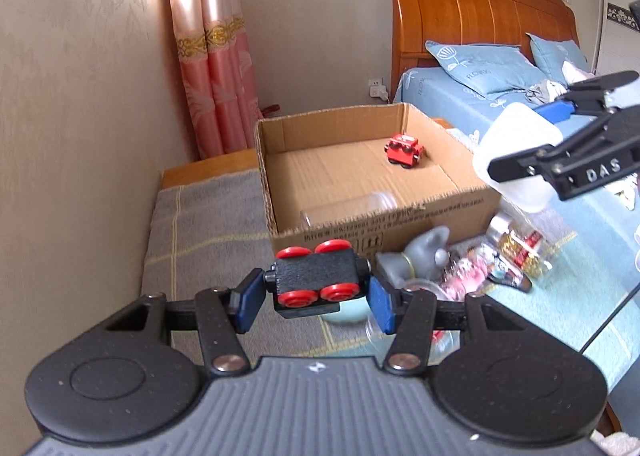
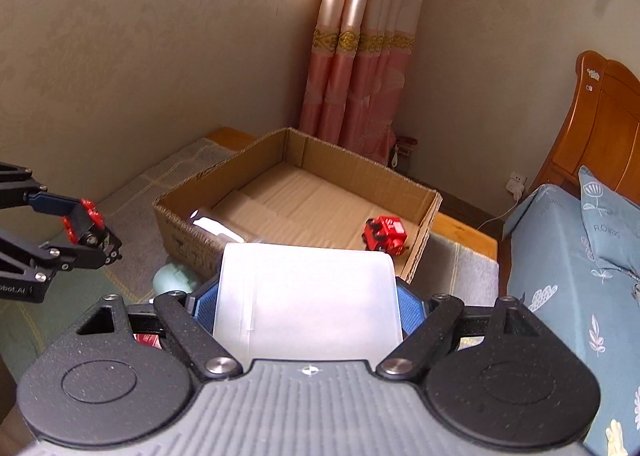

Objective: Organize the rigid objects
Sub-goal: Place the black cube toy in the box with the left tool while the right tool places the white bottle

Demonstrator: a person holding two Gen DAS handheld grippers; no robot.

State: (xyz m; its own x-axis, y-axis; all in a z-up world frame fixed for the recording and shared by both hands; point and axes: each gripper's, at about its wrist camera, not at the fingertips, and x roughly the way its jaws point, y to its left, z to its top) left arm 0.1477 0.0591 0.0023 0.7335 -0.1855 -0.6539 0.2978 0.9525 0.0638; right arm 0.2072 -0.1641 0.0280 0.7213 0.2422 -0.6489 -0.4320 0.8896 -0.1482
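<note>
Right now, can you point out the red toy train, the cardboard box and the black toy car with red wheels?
Red toy train [image 1: 404, 150]: left wrist view, on its red body.
Cardboard box [image 1: 400, 234]: left wrist view, on its printed front wall.
Black toy car [image 1: 316, 276]: left wrist view, on its black underside between the wheels.

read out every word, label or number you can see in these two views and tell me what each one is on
"DAS": on the right gripper, which holds a translucent white plastic container.
"FLOWER", partly legible: on the blue patterned pillow.
"obot.AI", start cut off: on the left gripper, which holds a black toy wagon with red wheels.
Black print on the brown cardboard box: too blurred to read.
</note>
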